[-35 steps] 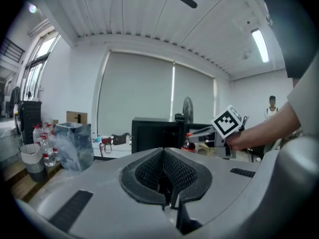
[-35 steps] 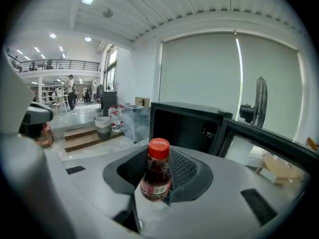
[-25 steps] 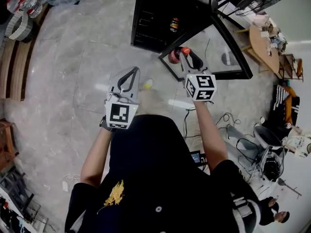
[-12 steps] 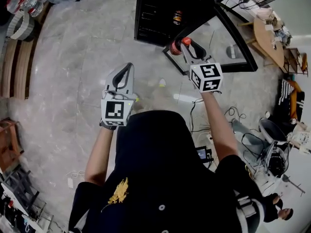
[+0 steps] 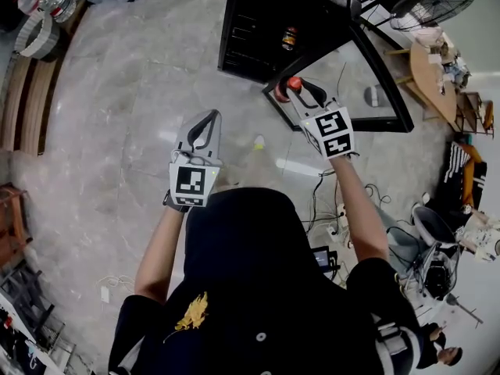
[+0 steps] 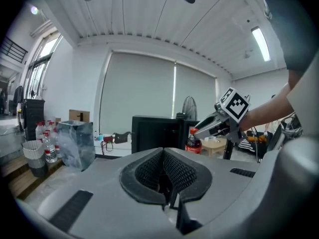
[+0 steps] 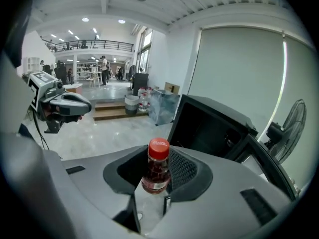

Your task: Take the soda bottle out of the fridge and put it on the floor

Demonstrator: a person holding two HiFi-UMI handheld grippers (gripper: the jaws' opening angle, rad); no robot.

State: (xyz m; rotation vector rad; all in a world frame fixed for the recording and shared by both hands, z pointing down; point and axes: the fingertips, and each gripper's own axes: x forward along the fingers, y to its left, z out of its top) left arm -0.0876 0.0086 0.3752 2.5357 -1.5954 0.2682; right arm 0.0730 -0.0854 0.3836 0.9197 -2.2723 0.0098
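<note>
The black fridge [image 5: 258,30] stands with its glass-paned door [image 5: 344,76] swung open over the grey marble floor [image 5: 117,131]. Both forearms reach forward. The right gripper [image 5: 295,88] tilts downward, its fingers pinching the neck of the dark plastic soda bottle [image 7: 156,173] — held in the air before the door. The left gripper [image 5: 209,119] hangs alongside, fingers pressed together on nothing. Only the left gripper view shows the bottle's red label [image 6: 193,144]. White lettering on the red cap [image 7: 159,150] is too small to read.

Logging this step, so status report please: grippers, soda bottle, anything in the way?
Right gripper shut on soda bottle; left gripper shut, empty. Bottle out of fridge, not yet on floor. Open fridge door close alongside.
</note>
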